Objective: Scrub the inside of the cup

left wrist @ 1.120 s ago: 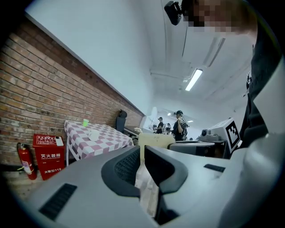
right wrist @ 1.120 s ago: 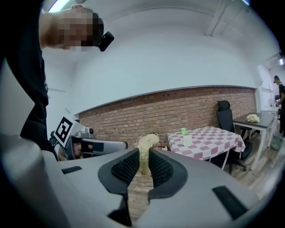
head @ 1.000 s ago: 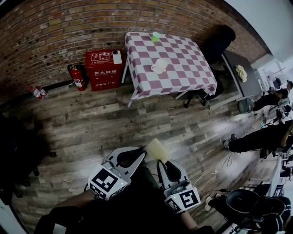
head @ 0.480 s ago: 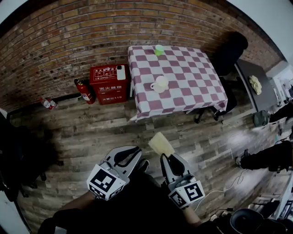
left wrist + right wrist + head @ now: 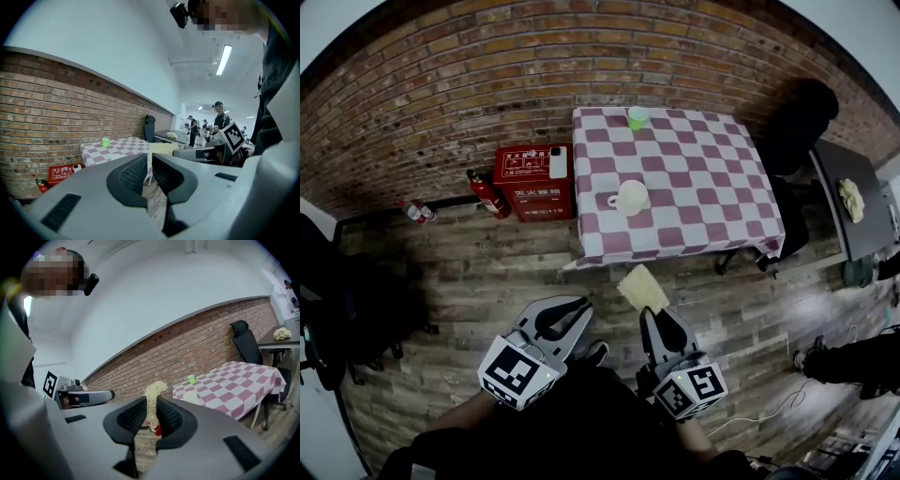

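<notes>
Brick wall and plank flooring surround a table (image 5: 705, 192) in checked cloth, well apart from the person, whose body is cut off at the bottom edge. The white cup (image 5: 630, 197) stands on that cloth, pale and rounded, its inside too small to make out. The left gripper (image 5: 584, 306) has its jaws pressed together, empty. The right gripper (image 5: 662, 313) pinches a yellowish, fibrous scrub pad (image 5: 642, 289).

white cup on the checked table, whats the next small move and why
Probably step toward the table to bring both grippers within reach of the white cup. The right hand-held gripper is shut on the scrub pad, the left hand-held gripper is shut and empty, and the cup stands well ahead of both, untouched.
</notes>
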A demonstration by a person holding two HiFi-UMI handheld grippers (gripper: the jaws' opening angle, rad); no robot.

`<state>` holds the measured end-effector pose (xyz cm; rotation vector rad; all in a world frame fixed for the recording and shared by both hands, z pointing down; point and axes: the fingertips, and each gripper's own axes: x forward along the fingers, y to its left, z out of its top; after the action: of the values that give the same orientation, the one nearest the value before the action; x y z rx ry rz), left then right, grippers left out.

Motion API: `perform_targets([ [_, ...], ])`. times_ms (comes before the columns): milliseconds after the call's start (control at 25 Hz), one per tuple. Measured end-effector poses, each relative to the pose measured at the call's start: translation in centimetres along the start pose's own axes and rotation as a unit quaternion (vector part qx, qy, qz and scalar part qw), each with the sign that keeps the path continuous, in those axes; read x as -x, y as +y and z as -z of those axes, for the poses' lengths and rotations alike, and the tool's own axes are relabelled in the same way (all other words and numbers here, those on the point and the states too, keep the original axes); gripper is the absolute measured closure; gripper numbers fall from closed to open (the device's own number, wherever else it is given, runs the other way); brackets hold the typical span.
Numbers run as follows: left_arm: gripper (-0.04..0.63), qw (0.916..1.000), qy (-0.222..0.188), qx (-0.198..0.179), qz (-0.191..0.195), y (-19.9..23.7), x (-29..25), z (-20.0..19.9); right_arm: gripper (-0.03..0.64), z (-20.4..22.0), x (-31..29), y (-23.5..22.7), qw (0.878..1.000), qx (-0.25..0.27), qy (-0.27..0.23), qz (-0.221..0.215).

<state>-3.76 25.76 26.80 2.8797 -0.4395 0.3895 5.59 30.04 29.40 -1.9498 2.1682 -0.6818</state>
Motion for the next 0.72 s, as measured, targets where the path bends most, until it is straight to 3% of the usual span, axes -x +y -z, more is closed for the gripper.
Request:
perform_targets([
  [200, 0.552, 0.9995, 0.022, -0.001, -0.024, 5.2, -3.3, -0.2, 0.546, -0.8, -4.3, -4.5, 1.0, -0.01, 0.018, 0.023],
  [360, 0.552, 0.9996, 0.022, -0.014, -0.013, 10.7, -7.3, -1.2, 0.546, -2.2, -8.4, -8.0, 0.998, -0.007, 0.031, 0.063],
  [520, 0.552, 0.9974, 0.035, -0.06, 0.02, 16.7, -12.7, -2.4, 0.546, -3.8, -13.8, -10.9, 0.993, -0.006, 0.052, 0.104],
  [720, 0.551, 0.9843, 0.101, -0.114, 0.088, 22.8, -18.4, 0.7, 0.546, -4.3, -20.1, -14.3, 0.983, -0.013, 0.106, 0.151],
])
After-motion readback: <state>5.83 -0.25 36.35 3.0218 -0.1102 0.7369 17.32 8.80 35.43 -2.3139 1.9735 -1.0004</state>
